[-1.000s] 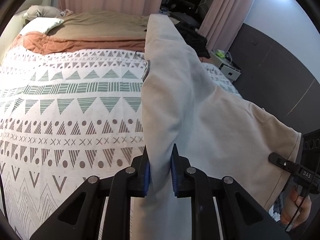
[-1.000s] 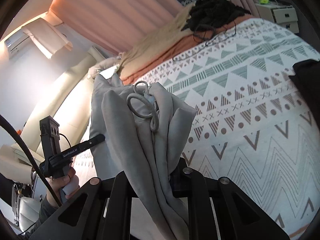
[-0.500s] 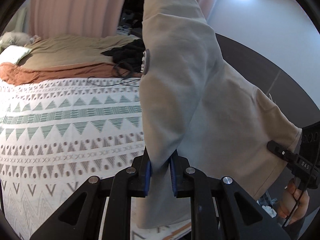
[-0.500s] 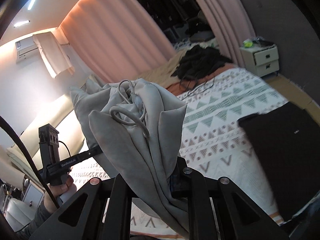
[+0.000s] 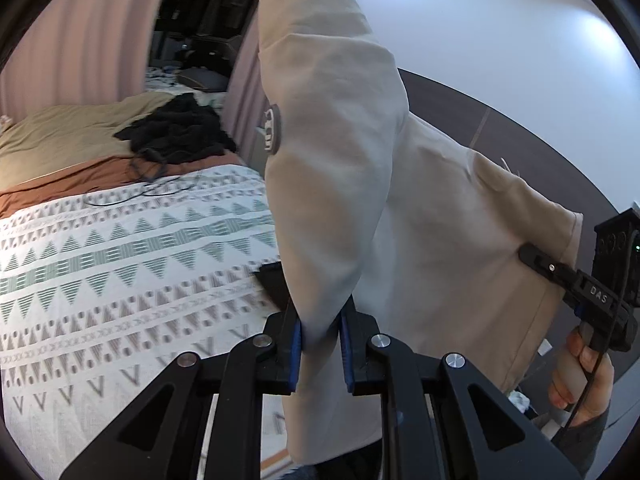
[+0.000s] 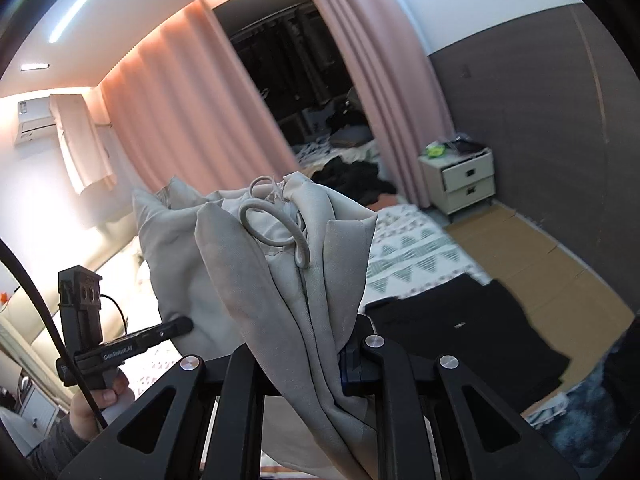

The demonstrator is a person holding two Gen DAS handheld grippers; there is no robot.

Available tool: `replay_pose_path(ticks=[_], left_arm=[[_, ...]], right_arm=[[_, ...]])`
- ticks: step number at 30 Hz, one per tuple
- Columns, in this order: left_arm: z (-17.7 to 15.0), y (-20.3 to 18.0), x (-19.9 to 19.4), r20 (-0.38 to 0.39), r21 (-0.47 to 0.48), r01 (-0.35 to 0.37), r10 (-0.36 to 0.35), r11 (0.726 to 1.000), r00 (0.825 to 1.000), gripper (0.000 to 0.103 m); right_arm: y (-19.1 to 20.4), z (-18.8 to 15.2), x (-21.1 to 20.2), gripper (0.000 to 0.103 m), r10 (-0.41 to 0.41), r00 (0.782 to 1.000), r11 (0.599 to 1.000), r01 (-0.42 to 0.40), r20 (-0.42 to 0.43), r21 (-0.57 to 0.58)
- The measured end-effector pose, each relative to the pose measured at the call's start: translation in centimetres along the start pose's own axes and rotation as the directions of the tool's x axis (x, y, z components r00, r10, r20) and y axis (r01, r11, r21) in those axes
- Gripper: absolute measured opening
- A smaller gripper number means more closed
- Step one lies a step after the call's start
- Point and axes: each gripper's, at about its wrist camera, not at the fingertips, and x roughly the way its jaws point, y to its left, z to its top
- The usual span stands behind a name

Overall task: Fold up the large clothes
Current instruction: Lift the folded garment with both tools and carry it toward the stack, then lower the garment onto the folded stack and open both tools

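Observation:
A large beige hooded garment (image 5: 420,208) hangs in the air between my two grippers, above the patterned bedspread (image 5: 120,272). My left gripper (image 5: 320,340) is shut on a fold of it. My right gripper (image 5: 532,258) shows at the far right of the left wrist view, clamped on the garment's other edge. In the right wrist view my right gripper (image 6: 316,356) is shut on the bunched beige cloth (image 6: 288,264), whose drawstring loop (image 6: 276,224) lies on top. My left gripper (image 6: 176,326) shows at lower left there, on the cloth.
A black garment (image 6: 460,336) lies flat on the bed's near corner. A black clothes pile (image 5: 176,132) and brown blanket lie further up the bed. A white nightstand (image 6: 460,180) stands by the dark wall. Pink curtains (image 6: 192,108) hang behind.
Both grippers have risen and swung right with the beige garment, lifting it higher off the bed. The views now take in the wall, curtains and nightstand. Both grips are unchanged.

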Motion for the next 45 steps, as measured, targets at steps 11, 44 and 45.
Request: replay_pose_path(ticks=[11,44,45], left_arm=[[0.0,-8.1,3.0,-0.078,0.029,0.144,-0.141,0.989,0.987,0.017],[0.6,5.1,28.6,-0.390,-0.154,0.131,-0.182,0.979,0.903,0.018],[0.3,5.6,29.6,-0.402,-0.158,0.130,-0.184,0.979,0.897,0.018]], right_arm=[[-1.7,-0.7,-4.8,0.010,-0.124,0.990,0.992,0.125,0.062,-0.008],[8.0,1.1,26.5,0.010,-0.393,0.876,0.919,0.386,-0.279,-0.081],[7.6,1.1,27.2,0.010,-0.403,0.868,0.914,0.398,-0.291,-0.078]])
